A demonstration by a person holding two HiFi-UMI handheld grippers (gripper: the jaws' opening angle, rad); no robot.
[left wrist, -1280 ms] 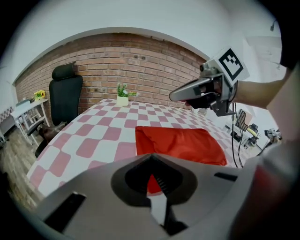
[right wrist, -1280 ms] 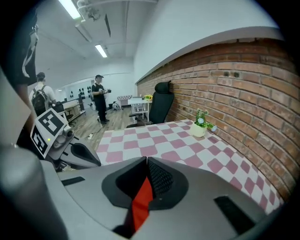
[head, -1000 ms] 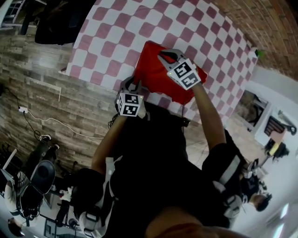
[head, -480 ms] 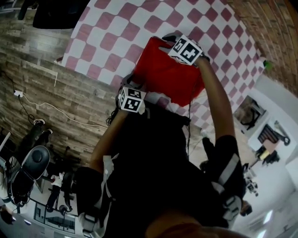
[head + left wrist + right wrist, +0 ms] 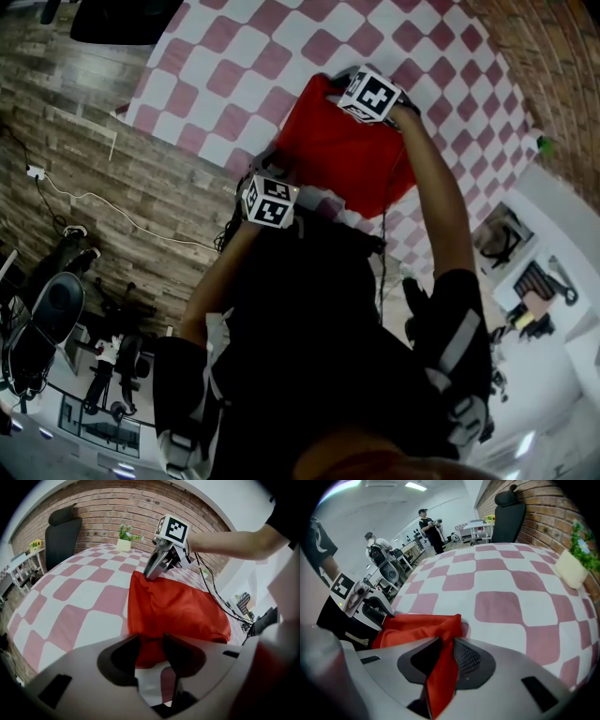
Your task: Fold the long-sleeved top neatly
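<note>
**Red top folded into a block, a gripper at each end**

The left gripper (image 5: 151, 635) sits at the top's near left corner, pointing down at the hem. Its jaws have just been closing but stand well apart. The hem shows between their tips with no pad pressing on it, so this gripper holds nothing.

The top (image 5: 345, 157) is a red, roughly square bundle, already doubled over itself and puffy rather than flat. Under the top lies the table (image 5: 234, 75) with its pink-and-white check. The table's edge runs just past the top's near hem.

The right gripper (image 5: 448, 639) is at the top's far corner, angled down. Its jaws have just been closing too and stand part-way apart, with a fold of that corner running up between them. The cloth lies against one pad but does not look pinched.

The top looks light, soft and limp. It will likely sag from any single hold, keep no crease unaided, and let its layers slide over one another. The best holds are probably two matching corners of one folded edge. The pinch should go deep enough to catch every layer, since a grab at the middle would only bunch it.
</note>
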